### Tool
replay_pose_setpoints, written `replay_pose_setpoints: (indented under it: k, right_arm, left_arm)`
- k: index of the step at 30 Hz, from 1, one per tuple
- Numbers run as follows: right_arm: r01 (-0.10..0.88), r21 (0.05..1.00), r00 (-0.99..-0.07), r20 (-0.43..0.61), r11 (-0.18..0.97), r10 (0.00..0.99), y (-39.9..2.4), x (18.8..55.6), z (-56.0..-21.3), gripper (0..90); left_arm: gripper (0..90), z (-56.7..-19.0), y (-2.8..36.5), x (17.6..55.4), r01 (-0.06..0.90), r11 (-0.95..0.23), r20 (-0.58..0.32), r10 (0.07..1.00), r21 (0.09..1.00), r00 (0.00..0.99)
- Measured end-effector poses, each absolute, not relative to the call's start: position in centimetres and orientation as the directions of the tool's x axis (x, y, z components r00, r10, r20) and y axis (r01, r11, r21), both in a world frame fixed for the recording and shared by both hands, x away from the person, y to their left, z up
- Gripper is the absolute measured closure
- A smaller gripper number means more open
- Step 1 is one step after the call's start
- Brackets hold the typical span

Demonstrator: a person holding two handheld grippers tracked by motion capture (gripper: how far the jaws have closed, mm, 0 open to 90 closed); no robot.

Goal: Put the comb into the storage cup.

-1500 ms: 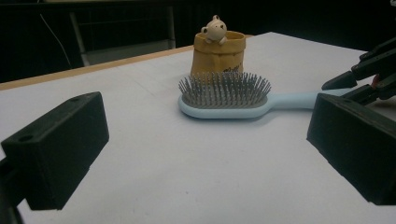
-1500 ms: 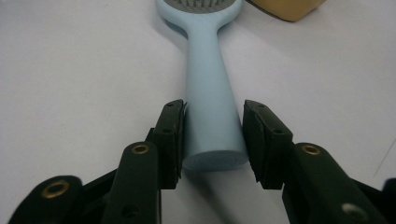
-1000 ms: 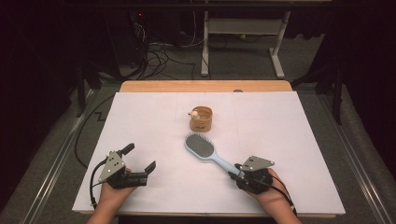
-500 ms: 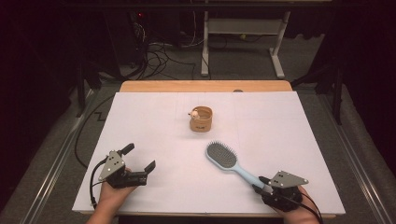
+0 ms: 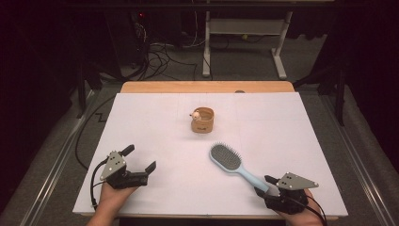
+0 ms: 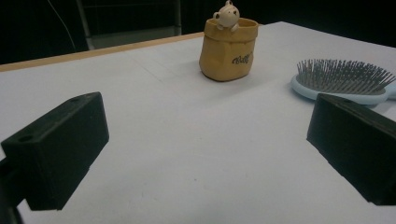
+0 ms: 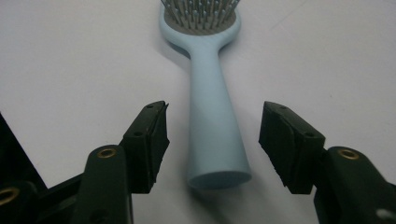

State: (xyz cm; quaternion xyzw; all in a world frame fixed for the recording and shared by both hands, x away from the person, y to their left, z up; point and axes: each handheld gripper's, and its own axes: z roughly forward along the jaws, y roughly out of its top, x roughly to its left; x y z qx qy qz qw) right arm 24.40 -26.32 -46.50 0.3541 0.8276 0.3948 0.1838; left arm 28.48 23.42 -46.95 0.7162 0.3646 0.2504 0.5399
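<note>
Near the counter's front edge, my right hand-held gripper has just been opening; the hairbrush handle lies unclamped between its jaws. My left hand-held gripper stands wide, empty.

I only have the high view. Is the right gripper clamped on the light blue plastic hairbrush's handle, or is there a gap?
Observer: There is a gap. The right gripper view shows the right gripper with its jaws either side of the light blue plastic hairbrush handle, not touching it; they have just been opening.
Operator: Is the left gripper holding anything?
Observer: No. The left gripper has its jaws wide apart over bare white table.
Operator: Anything printed on the tan pouch-shaped pot?
Observer: Yes, dark cursive lettering on its front.
</note>
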Motion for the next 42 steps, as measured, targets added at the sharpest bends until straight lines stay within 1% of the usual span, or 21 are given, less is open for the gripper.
replay_pose_setpoints:
  k: [2,7,13,15,17,22,28,42]
  right_arm:
    - [0.432,0.792,-0.684,-0.024,0.432,0.729,-26.3,24.5,-46.5,39.7]
    - [0.434,0.809,-0.666,-0.007,0.396,0.746,-26.1,25.1,-46.2,29.2]
    - [0.434,0.822,-0.642,-0.007,0.370,0.767,-25.6,25.6,-46.3,12.1]
    - [0.429,0.827,-0.634,-0.010,0.363,0.774,-25.4,25.9,-46.2,4.6]
    - [0.431,0.829,-0.625,-0.011,0.357,0.780,-25.2,26.2,-46.1,0.5]
    - [0.423,0.838,-0.607,-0.019,0.344,0.794,-24.6,26.8,-45.8,0.4]
    - [0.404,0.850,-0.619,-0.018,0.338,0.785,-23.7,27.6,-45.3,0.4]
    - [0.384,0.855,-0.614,-0.045,0.348,0.788,-22.4,29.4,-44.6,0.4]
  left_arm:
    - [0.0,-47.0,23.4,28.5,0.250,-0.158,-0.029,0.790,0.955,0.612]
    - [0.0,-47.1,23.3,28.5,0.257,-0.170,-0.025,0.790,0.951,0.612]
    - [0.0,-47.1,23.3,28.7,0.277,-0.171,-0.040,0.783,0.945,0.621]
    - [0.0,-47.1,23.3,28.6,0.272,-0.176,-0.031,0.786,0.946,0.618]
    - [0.0,-47.1,23.4,28.6,0.272,-0.166,-0.040,0.785,0.948,0.618]
    - [0.0,-47.1,23.4,28.7,0.267,-0.163,-0.041,0.780,0.950,0.624]
    - [0.0,-47.1,23.3,28.7,0.278,-0.155,-0.059,0.772,0.948,0.633]
    - [0.0,-47.1,23.3,28.6,0.276,-0.154,-0.059,0.770,0.949,0.635]
